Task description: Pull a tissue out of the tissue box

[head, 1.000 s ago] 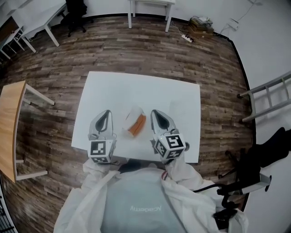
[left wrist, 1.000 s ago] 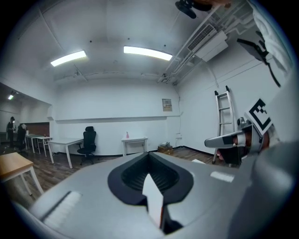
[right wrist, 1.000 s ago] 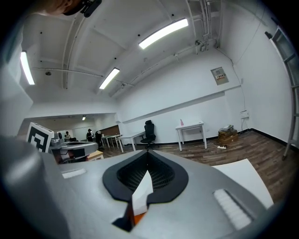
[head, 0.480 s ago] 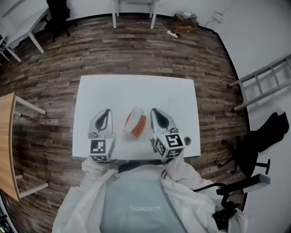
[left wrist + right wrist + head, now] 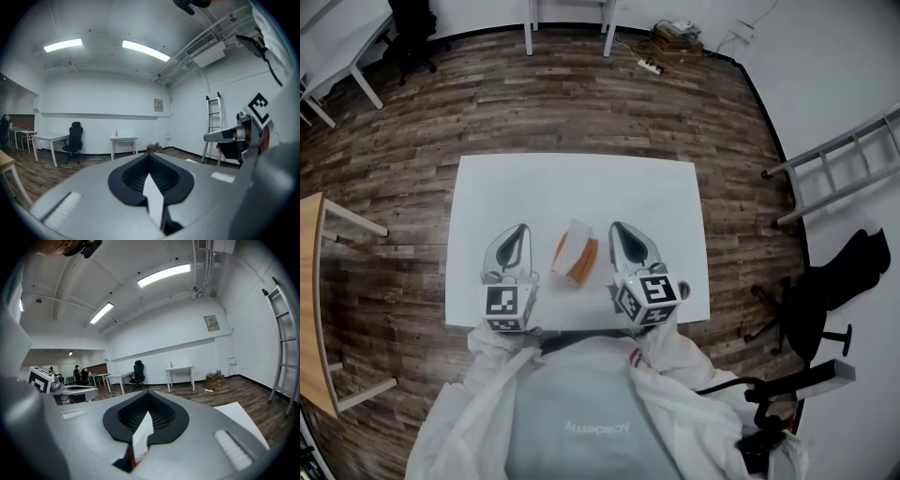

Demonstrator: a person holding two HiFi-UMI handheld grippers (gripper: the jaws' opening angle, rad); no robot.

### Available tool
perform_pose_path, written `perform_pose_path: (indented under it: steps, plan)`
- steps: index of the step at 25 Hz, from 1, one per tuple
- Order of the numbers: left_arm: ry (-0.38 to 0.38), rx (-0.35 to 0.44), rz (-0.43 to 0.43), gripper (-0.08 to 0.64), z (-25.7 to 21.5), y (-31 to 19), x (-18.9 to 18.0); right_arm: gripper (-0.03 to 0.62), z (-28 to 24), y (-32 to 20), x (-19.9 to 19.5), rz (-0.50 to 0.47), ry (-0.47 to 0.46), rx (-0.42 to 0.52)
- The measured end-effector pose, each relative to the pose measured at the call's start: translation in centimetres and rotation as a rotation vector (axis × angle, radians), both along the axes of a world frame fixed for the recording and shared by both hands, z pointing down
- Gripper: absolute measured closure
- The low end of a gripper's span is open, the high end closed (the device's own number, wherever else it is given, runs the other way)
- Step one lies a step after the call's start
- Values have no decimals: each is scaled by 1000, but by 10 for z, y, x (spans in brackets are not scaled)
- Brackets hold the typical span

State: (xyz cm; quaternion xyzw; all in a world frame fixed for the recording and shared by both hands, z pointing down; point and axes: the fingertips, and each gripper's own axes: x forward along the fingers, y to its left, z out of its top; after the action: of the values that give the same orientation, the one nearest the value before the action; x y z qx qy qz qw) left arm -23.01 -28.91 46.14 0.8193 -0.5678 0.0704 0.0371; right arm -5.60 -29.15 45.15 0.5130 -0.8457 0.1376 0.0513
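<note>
A small orange-and-white cardboard tissue box (image 5: 575, 256) lies on the white rectangular table (image 5: 661, 192), in the gap between the left gripper (image 5: 521, 230) and the right gripper (image 5: 615, 228). It is near both tips and touched by neither. What looks like a white tissue (image 5: 578, 231) stands at the box's far end, though the head view shows it too small to be sure. In each gripper view the jaws are pressed together, gripping nothing.

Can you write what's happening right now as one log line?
left gripper: fingers shut, empty | right gripper: fingers shut, empty | tissue box: on table between grippers, untouched
</note>
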Motion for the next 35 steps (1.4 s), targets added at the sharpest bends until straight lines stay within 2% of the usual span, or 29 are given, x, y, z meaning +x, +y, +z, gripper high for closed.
perform_pose_path:
  steps: [7, 15, 24, 32, 35]
  plan:
    - [-24, -51, 1, 560, 12, -4, 2, 592, 3, -11, -1, -19, -14, -9]
    - [-18, -204, 19, 560, 44, -2, 7, 592, 7, -19, 7, -40, -26, -35]
    - [70, -297, 97, 557, 74, 5, 22, 592, 11, -19, 13, -38, -14, -39]
    - [99, -419, 235, 396, 102, 7, 47, 592, 11, -22, 19, -16, -6, -46]
    - [165, -460, 293, 348, 115, 9, 56, 592, 12, -22, 23, -5, -3, -50]
